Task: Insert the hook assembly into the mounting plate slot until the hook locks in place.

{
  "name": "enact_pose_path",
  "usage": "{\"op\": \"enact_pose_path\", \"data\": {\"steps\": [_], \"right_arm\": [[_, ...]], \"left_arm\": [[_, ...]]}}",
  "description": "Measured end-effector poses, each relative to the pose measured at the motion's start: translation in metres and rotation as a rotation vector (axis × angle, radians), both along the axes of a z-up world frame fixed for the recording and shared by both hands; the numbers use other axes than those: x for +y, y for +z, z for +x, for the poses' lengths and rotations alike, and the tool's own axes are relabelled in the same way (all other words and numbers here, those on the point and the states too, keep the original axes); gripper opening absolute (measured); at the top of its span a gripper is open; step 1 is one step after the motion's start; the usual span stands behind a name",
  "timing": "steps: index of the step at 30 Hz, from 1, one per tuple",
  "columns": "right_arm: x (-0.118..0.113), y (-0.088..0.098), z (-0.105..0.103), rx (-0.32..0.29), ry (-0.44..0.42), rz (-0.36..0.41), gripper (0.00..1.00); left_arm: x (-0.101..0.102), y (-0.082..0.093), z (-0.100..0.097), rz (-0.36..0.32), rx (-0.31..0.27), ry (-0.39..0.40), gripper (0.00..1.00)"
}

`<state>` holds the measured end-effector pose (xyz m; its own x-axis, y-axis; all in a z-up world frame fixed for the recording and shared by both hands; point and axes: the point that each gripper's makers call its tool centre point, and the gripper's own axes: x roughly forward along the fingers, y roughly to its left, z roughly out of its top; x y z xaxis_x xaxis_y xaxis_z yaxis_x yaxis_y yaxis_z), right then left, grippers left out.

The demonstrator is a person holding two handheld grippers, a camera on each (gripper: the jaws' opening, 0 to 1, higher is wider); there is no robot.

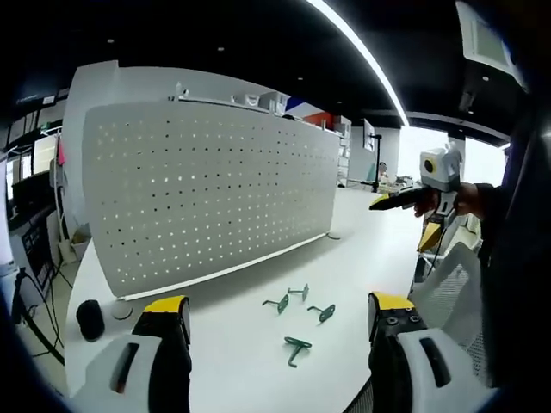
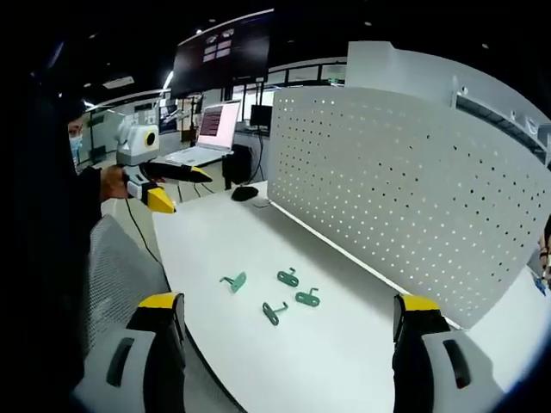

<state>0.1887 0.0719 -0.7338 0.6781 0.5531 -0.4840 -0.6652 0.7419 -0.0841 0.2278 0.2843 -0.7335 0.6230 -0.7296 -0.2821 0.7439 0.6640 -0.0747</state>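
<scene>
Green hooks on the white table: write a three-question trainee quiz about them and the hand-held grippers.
1. How many green hooks lie on the table?
2. True or false: the left hand-held gripper is clamped on a hook.
3. The pegboard is: A) flat on the table, B) standing upright behind the hooks, C) held by the right hand-held gripper.

Key: 1) four; 2) false, its jaws stand open and apart from the hooks; 3) B.
</scene>
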Motion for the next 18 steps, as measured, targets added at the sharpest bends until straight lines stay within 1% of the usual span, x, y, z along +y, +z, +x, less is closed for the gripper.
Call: {"op": "enact_pose_path", "data": {"steps": [10,15,18], "right_arm": [[-0.011,-0.004,-0.001,0.000,-0.037,0.023,0.98],[-0.013,-0.001,0.000,-0.009,-0.043,0.036,0.97],[-0.012,-0.002,-0.001,-0.002,-0.037,0.040,0.96]], "left_arm": [[-0.013,0.002,0.002,0.021,-0.006,-0.036,0.88],[-0.014,0.003,0.002,0.025,-0.001,-0.036,0.89],[-0.013,0.003,0.000,0.029,-0.002,-0.033,0.88]]}}
